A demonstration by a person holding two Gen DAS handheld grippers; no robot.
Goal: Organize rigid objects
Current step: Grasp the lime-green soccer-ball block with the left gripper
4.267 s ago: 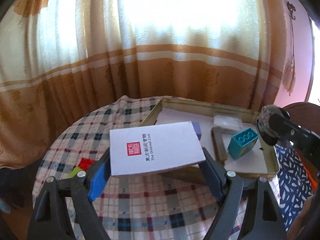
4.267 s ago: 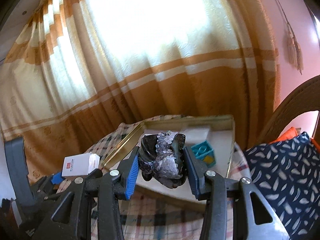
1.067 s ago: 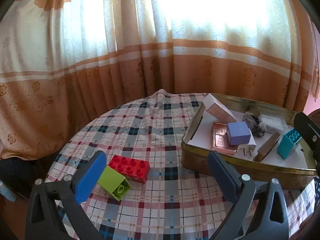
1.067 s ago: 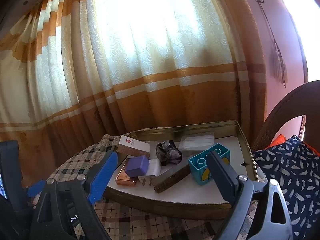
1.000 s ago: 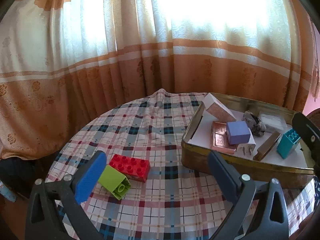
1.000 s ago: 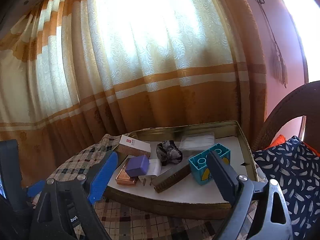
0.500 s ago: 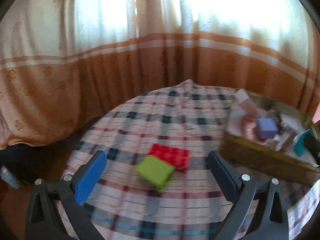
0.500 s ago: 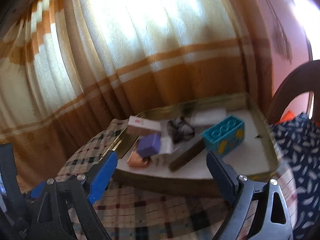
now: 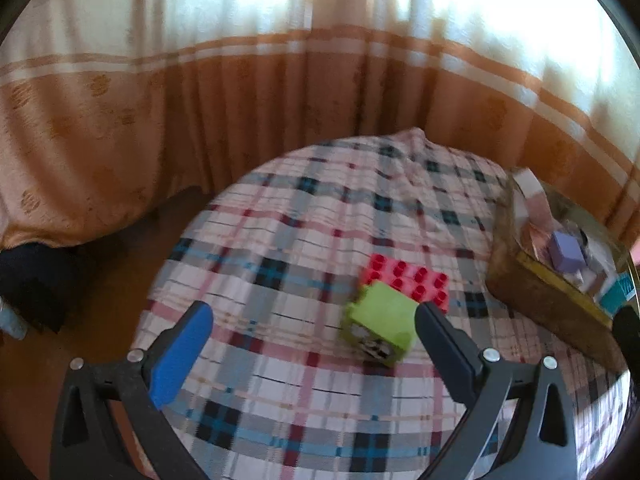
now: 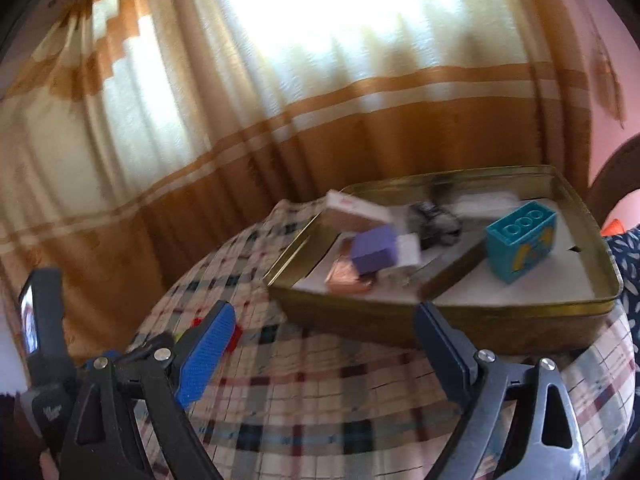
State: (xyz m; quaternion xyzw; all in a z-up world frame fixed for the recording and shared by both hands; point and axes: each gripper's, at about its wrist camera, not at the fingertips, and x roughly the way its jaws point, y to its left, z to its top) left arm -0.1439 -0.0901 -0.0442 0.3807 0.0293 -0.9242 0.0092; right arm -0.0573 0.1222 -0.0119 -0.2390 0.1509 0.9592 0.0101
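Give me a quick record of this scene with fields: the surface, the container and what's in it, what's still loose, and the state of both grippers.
surface: round table under a plaid tablecloth
container: shallow brass-coloured metal tray
in tray: teal plastic building block, purple box, white card box, dark lumpy rock, copper-coloured flat piece
loose on cloth: red studded brick and lime green block, touching
left gripper: open, empty, green block near its right finger
right gripper: open, empty, facing the tray
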